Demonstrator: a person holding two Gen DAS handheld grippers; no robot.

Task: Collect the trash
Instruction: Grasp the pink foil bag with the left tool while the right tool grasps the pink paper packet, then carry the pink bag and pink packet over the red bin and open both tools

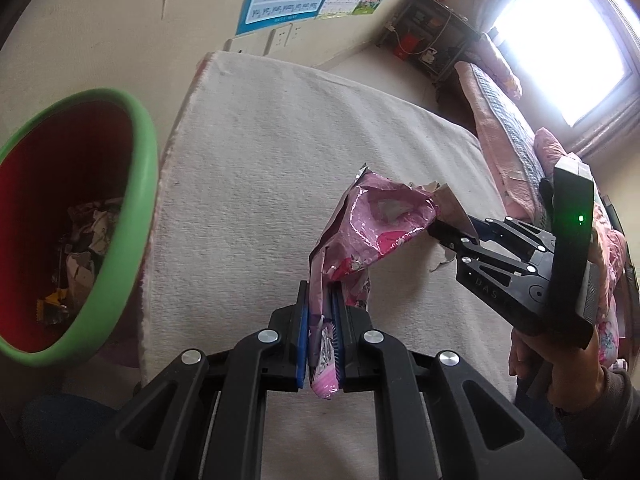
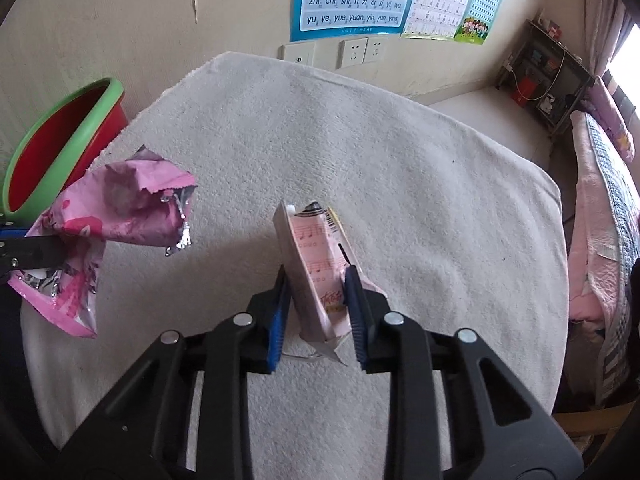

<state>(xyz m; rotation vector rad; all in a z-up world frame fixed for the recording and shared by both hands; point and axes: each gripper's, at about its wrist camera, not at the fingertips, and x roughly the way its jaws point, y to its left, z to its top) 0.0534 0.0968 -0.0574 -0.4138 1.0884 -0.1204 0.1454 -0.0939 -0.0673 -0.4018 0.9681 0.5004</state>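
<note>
left gripper fingers clamped on pink wrapper; right gripper fingers pinch crushed carton over cloth-covered table.

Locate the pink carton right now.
The pink carton sits centre of the right wrist view, clamped in the right claw above the white towel, right of the pink foil wrapper.

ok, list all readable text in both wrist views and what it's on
Blue pinyin poster, on the wall:
"ang eng ing ong"
"整体认读音节"
"zhi chi shi ri zi ci si yi wu"
"yu ye yue yuan yin yun ying"
Second chart beside it: grid text too small to read.
Pink carton in the right gripper: red characters and barcode unreadable.
Pink foil wrapper: no legible text.
</note>
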